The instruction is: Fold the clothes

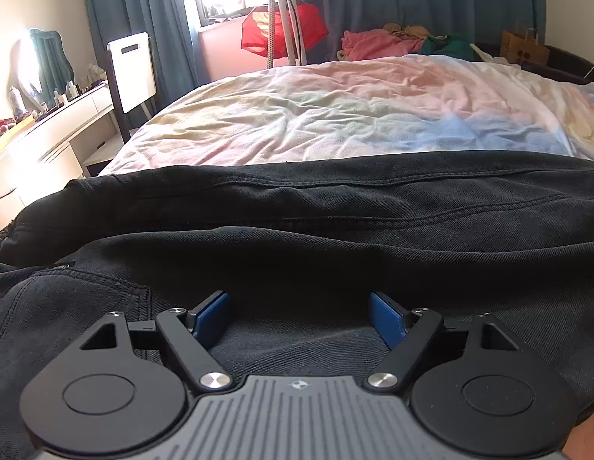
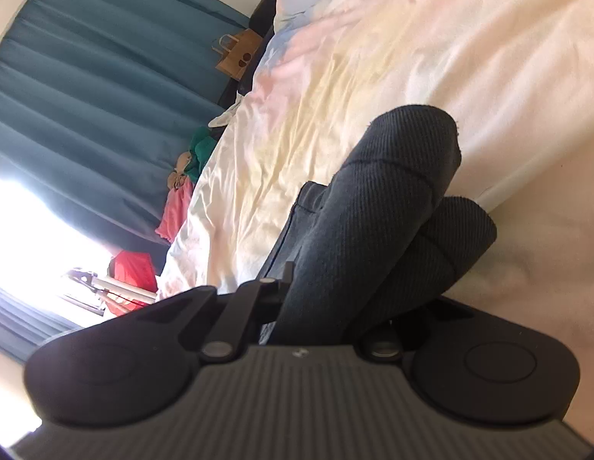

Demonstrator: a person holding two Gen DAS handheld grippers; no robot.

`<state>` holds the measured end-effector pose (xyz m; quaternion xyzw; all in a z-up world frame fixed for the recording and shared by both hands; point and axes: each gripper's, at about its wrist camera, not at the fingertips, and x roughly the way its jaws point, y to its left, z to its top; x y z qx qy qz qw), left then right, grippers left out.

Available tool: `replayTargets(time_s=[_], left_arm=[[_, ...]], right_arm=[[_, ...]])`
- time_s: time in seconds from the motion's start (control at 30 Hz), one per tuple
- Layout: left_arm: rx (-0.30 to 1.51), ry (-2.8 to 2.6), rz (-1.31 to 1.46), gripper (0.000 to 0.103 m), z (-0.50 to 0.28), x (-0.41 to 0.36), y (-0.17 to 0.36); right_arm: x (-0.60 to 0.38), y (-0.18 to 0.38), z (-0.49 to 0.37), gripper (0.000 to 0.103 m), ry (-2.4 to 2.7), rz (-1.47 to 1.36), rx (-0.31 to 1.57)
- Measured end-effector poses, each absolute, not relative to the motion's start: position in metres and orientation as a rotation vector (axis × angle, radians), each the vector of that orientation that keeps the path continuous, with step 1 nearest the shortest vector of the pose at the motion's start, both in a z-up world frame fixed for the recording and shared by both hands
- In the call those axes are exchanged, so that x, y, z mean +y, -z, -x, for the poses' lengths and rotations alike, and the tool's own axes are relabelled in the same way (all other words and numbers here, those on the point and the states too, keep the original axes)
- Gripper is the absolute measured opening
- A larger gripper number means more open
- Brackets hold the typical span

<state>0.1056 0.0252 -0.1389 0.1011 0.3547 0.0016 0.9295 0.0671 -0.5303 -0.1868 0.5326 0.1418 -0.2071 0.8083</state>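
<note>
A pair of black denim trousers (image 1: 316, 237) lies across the near edge of the bed, waistband to the left. My left gripper (image 1: 299, 316) is open, its blue pads (image 1: 210, 318) spread just above the trousers, holding nothing. In the right wrist view my right gripper (image 2: 335, 306) is shut on the black trouser legs (image 2: 377, 214); the two leg ends stick out beyond the jaws over the bed. The fingertips are hidden by the cloth.
The bed (image 1: 335, 115) has a crumpled pastel sheet (image 2: 335, 76). Pink and green clothes (image 1: 377, 44) are piled at its far side by teal curtains (image 1: 136, 7). A white dresser (image 1: 48, 130) stands at the left. A paper bag (image 1: 525, 48) sits at the far right.
</note>
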Motion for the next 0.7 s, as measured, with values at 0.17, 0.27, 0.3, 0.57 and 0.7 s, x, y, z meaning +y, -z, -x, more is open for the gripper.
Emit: replayTargets(time_s=[0.17, 0.27, 0.3, 0.57, 0.7], left_arm=[[0.698, -0.009, -0.255, 0.084, -0.099, 0.019, 0.134], [0.736, -0.015, -0.235, 0.086, -0.105, 0.022, 0.138], [0.748, -0.017, -0.229, 0.087, -0.107, 0.023, 0.140], [0.763, -0.023, -0.226, 0.088, -0.107, 0.025, 0.139], [0.749, -0.027, -0.216, 0.088, -0.102, 0.027, 0.129]], right_arm=[[-0.523, 0.175, -0.070, 0.012, 0.457, -1.041, 0.319], [-0.516, 0.165, -0.073, 0.012, 0.467, -0.971, 0.318], [-0.512, 0.161, -0.074, 0.012, 0.469, -0.937, 0.316], [-0.481, 0.120, -0.077, 0.012, 0.476, -0.708, 0.264], [-0.449, 0.091, -0.080, 0.012, 0.466, -0.515, 0.218]])
